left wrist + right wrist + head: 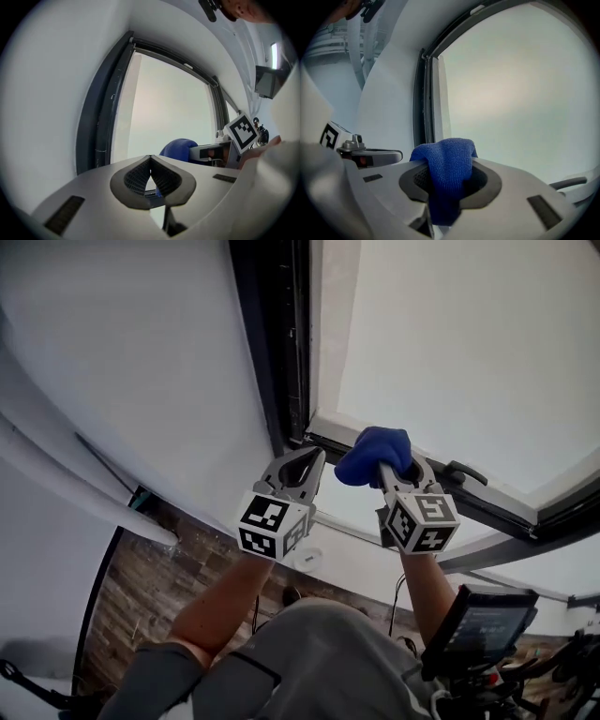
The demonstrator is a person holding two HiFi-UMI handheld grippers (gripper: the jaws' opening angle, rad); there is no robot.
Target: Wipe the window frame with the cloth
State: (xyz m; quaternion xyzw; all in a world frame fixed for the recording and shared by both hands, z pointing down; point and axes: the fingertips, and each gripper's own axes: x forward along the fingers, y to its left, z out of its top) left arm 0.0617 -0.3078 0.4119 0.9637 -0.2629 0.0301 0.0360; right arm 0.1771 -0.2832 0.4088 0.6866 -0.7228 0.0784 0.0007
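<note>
1. Nearest in the head view, the person's two forearms [225, 601] reach forward over grey clothing. A dark screen [478, 624] sits at the right and wooden floor [131, 596] shows at the left.
2. The left tool [307, 459] has its jaws drawn together to a thin slit with nothing between them. Its tips point at the lower corner of the window.
3. The right tool [397, 468] is just beside it, clamped on a blue cloth [373, 454]. In the right gripper view the cloth [447, 164] bulges above the pads and hangs below them.
4. The bunched cloth lies at the corner where the dark upright of the window frame [281, 352] meets the lower rail. I cannot tell whether it touches.
5. A dark window handle [466, 472] lies on the rail to the right of the cloth.
6. Beyond it is the pale frosted glass [469, 334].
</note>
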